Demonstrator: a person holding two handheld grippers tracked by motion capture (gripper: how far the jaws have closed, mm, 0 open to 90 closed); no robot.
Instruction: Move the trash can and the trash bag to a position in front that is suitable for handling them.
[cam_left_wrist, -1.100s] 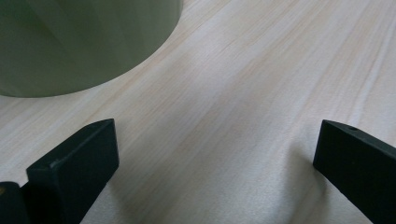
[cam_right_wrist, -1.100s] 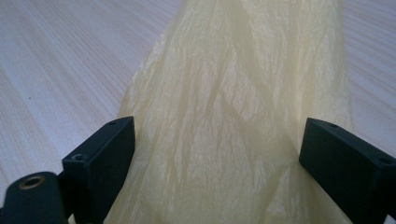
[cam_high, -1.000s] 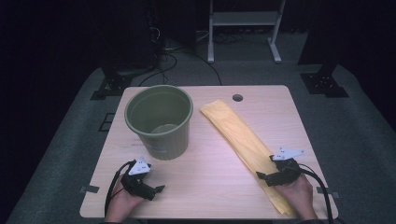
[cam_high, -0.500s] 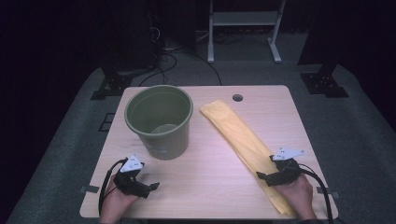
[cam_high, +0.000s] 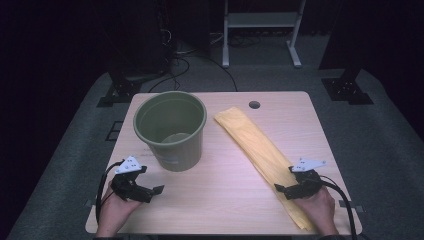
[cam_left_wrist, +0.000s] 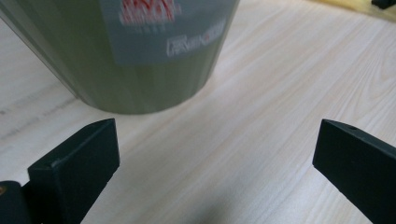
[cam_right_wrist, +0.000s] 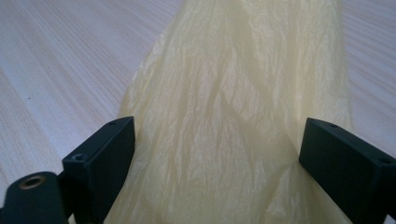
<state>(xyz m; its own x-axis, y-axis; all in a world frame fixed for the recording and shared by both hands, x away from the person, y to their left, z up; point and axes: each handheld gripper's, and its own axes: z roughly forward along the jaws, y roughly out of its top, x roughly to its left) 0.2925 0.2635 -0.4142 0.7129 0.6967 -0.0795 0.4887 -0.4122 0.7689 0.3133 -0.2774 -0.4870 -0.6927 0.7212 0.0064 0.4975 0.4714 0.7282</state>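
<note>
A green plastic bucket (cam_high: 170, 131) stands upright on the left half of the wooden table (cam_high: 225, 170). A long yellow plastic bag (cam_high: 257, 150) lies flat in a diagonal strip from the table's middle back to its front right corner. My left gripper (cam_high: 152, 193) rests near the front left, open, with bare table between its jaws; the bucket's labelled wall (cam_left_wrist: 140, 56) is just ahead of it. My right gripper (cam_high: 283, 190) is open over the near end of the bag, and the crinkled film (cam_right_wrist: 233, 116) lies between its jaws without being pinched.
A round cable hole (cam_high: 254, 105) sits at the table's back edge. Beyond the table are dark carpet, black stand feet (cam_high: 347, 90), cables and a white frame (cam_high: 260, 30). Bare wood lies between the two grippers.
My left gripper has slid a little to the left along the front of the table. The right gripper, the bag and the bucket have stayed put.
</note>
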